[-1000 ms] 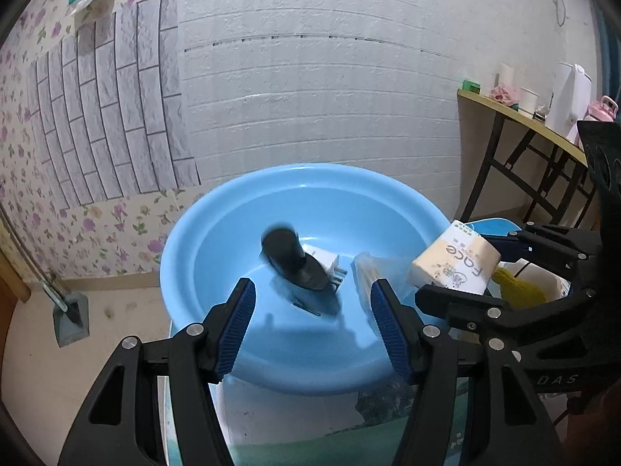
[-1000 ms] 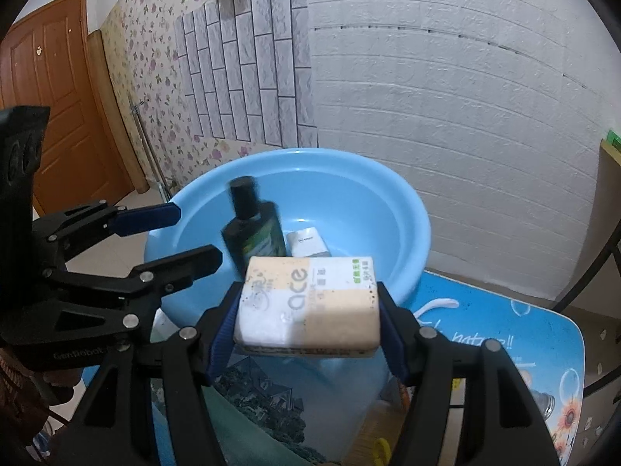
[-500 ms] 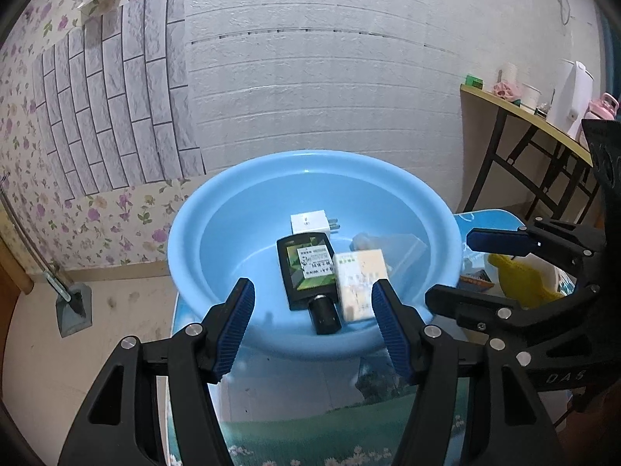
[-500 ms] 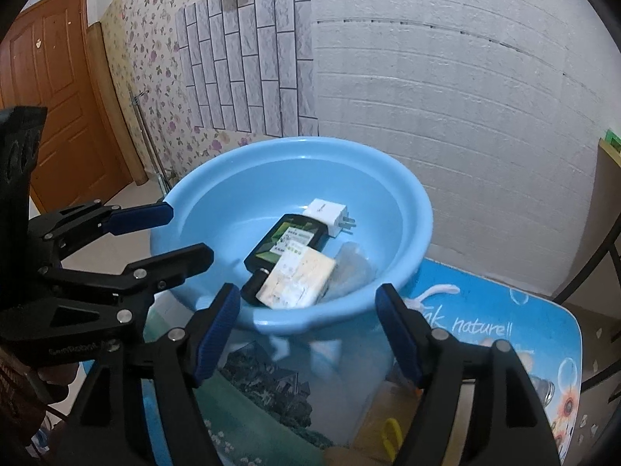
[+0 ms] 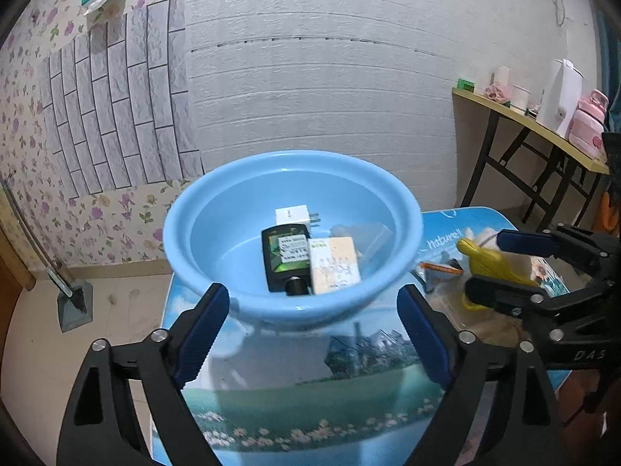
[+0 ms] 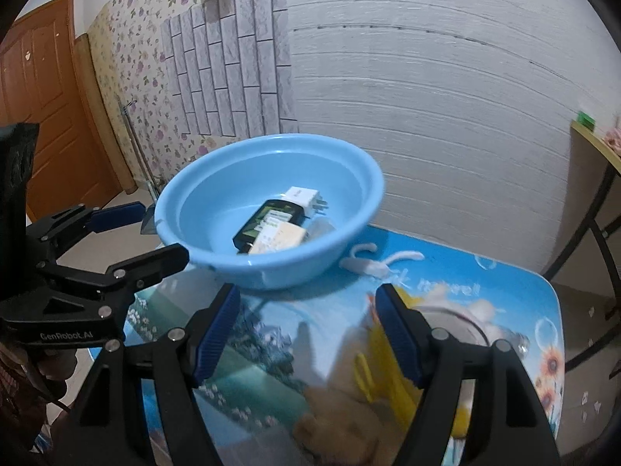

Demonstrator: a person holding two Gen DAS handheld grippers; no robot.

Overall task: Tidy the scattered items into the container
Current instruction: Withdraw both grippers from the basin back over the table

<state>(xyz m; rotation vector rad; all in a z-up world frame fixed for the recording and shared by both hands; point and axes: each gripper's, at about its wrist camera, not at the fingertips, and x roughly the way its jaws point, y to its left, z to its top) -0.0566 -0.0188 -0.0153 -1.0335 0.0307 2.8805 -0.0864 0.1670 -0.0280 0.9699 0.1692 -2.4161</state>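
A blue plastic basin (image 5: 202,209) (image 6: 349,194) stands on the picture-printed table. Inside it lie a dark green bottle (image 5: 285,256) (image 6: 268,219), a tissue pack (image 5: 333,266) (image 6: 281,237), a white charger plug (image 5: 293,215) (image 6: 304,196) and a clear wrapper (image 5: 365,237). My left gripper (image 5: 312,328) hovers in front of the basin, its jaws opening with nothing between them. My right gripper (image 6: 306,330) stands open and empty over the table, close above a yellow item (image 6: 382,380) (image 5: 485,262) and a tan soft thing (image 6: 341,427). A white cable (image 6: 372,264) lies beside the basin.
The table top (image 5: 310,380) ends near the floor on the left. A side table (image 5: 543,128) with a white kettle and pink flask stands at the right wall. A broom (image 5: 70,295) leans on the floral wall; a wooden door (image 6: 42,116) is at far left.
The bottle and tissue pack dropped from the grippers into the basin. Both grippers pulled back from the basin, and the left jaws spread wider.
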